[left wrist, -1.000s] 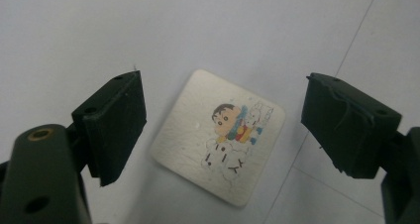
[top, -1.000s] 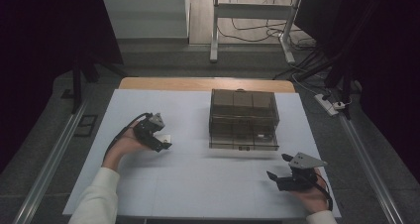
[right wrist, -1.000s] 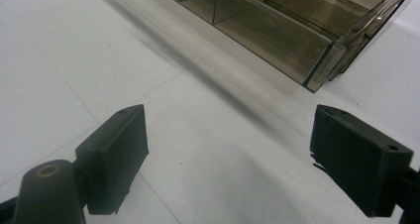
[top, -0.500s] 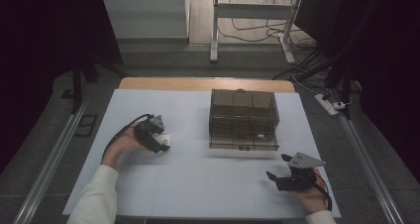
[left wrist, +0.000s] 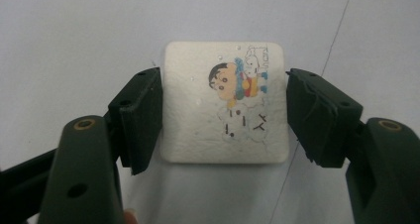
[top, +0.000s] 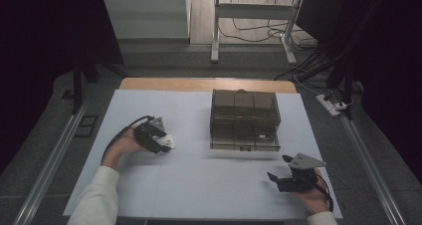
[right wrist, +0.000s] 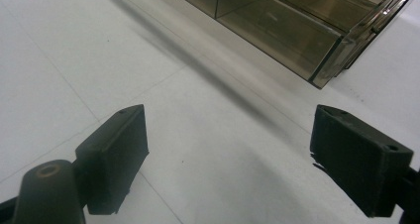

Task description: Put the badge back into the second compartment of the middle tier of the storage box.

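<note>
A white square tile (left wrist: 198, 135) with a cartoon figure printed on it lies flat on the white table mat (top: 199, 185). My left gripper (left wrist: 225, 115) has just been closing on it, and both pads now press its left and right edges. From the high view, that gripper (top: 165, 144) sits left of centre with the tile (top: 169, 142) at its tips. My right gripper (top: 277, 167) rests at the near right, jaws wide apart. In its own view the right gripper (right wrist: 228, 154) has only bare mat between its pads.
A smoky transparent drawer box (top: 244, 120) stands in the middle of the mat, toward the far side; its front corner (right wrist: 277, 26) lies just ahead of the right gripper. Beyond the table are a floor, cables and a metal stand.
The left gripper has crept slightly nearer with the white tile at its tips. The right gripper has kept still.
</note>
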`<state>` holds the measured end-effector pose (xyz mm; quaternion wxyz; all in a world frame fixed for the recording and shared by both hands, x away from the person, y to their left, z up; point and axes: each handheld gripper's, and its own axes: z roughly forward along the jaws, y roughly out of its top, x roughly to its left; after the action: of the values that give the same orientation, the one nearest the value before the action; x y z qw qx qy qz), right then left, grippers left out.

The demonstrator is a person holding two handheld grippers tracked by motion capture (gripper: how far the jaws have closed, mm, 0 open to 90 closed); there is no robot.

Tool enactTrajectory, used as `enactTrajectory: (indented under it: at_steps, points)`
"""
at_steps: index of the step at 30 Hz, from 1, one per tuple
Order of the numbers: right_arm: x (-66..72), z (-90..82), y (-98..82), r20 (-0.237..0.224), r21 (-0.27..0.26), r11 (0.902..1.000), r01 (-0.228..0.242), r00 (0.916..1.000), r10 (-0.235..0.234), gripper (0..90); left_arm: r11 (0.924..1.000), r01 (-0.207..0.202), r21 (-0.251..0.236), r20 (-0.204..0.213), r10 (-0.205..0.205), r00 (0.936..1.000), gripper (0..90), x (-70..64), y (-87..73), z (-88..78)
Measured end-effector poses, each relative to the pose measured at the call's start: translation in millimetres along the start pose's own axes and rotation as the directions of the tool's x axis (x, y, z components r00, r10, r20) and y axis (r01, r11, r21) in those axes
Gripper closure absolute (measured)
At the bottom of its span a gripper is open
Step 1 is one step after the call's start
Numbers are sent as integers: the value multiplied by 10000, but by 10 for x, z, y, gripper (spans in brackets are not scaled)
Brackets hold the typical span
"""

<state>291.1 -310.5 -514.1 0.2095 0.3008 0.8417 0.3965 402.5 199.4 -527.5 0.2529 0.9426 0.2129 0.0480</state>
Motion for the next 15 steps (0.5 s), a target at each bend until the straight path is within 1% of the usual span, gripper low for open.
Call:
enactTrajectory:
  at_steps: [3,7,12,15]
  points:
    - [-1,-10,5,12,-12,10000,-13,10000,13,147,9999,102,-85,6,-102,9999,332,2,-14,-3]
    - [-10,-22,4,37,-31,10000,-2,10000,2,147,9982,467,-389,152,-461,9988,332,17,-41,-9]
    - [-18,-27,-1,43,-17,10000,-10,10000,10,147,9963,590,-633,205,-578,9981,331,6,-47,-38]
    - [-16,-31,3,59,-44,10000,6,10000,-5,147,9929,714,-949,198,-698,9974,331,-7,-44,-79]
